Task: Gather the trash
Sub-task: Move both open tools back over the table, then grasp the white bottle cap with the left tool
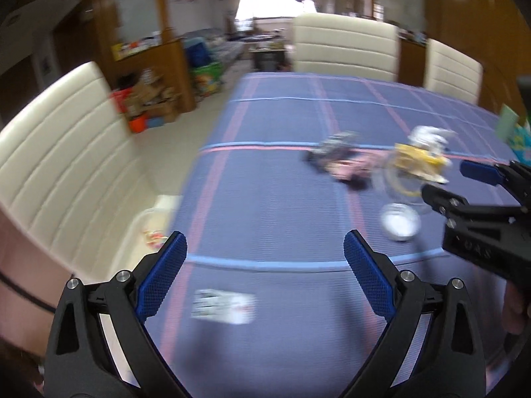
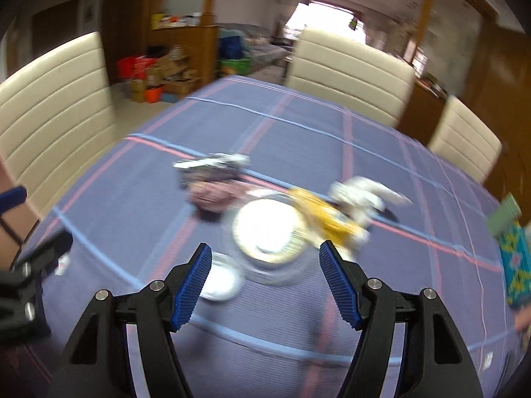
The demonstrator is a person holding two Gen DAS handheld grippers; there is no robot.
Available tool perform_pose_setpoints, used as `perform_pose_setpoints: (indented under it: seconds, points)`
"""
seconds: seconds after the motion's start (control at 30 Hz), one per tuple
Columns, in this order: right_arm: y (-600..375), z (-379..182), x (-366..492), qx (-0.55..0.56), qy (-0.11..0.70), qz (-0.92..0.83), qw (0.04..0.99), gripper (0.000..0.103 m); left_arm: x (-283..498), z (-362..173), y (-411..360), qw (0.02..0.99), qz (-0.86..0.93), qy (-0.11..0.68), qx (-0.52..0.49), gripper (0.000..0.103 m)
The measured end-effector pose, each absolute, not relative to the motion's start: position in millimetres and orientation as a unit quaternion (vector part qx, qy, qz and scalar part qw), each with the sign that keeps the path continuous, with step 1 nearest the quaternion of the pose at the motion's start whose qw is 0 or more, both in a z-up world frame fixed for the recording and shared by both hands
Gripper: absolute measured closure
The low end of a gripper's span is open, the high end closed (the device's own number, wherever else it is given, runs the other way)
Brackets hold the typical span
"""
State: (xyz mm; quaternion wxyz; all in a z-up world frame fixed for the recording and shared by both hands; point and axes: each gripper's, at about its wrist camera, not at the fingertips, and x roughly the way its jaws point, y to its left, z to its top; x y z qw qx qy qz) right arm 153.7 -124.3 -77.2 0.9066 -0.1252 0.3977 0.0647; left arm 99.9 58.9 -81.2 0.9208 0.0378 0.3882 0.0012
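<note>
Trash lies on a blue plaid tablecloth [image 1: 282, 199]. A dark and pink wrapper [image 1: 338, 161] [image 2: 212, 182], a yellow wrapper [image 1: 419, 162] [image 2: 327, 219] and crumpled white paper [image 1: 428, 136] [image 2: 361, 195] sit mid-table. A clear glass jar [image 2: 268, 245] [image 1: 398, 179] and a round lid [image 1: 400, 222] [image 2: 220, 280] are close by. A white label scrap [image 1: 224, 305] lies between my left gripper's fingers. My left gripper [image 1: 265, 272] is open and empty. My right gripper [image 2: 265, 285] [image 1: 448, 182] is open and empty, just short of the jar.
Cream chairs stand at the left [image 1: 66, 165], far side [image 1: 345, 46] and far right [image 1: 451, 69]. A white bin with scraps [image 1: 152, 229] sits by the table's left edge. A teal patterned box [image 2: 516, 265] stands at the right. Cluttered shelves [image 1: 146, 99] lie beyond.
</note>
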Motion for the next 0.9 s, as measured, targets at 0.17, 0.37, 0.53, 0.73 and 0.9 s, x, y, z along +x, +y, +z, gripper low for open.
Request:
perform_pose_setpoints:
  seconds: [0.17,0.37,0.53,0.73,0.9]
  points:
    - [-171.6,-74.6,155.4,-0.095,0.401,0.031,0.91,0.037,119.0,-93.0,10.0,0.911,-0.049,0.407,0.049,0.009]
    - [-201.5,-79.5,158.3,-0.081,0.409,0.02,0.909,0.037,136.4,-105.7,-17.8,0.899,-0.067,0.429,0.05,0.009]
    - [-209.7,-83.7,170.3,-0.073,0.415,0.027,0.906,0.037,146.4,-117.5,-26.0,0.888,-0.072,0.451,0.049,0.02]
    - [-202.0,-88.9,184.3,-0.076,0.422,0.046,0.902,0.037,155.6,-127.4,-27.5,0.879,-0.079,0.467,0.043,0.032]
    - [-198.6,-97.9,198.0,-0.074,0.435,0.055,0.896,0.037,160.0,-125.6,-27.3,0.882,-0.079,0.461,0.05,0.062]
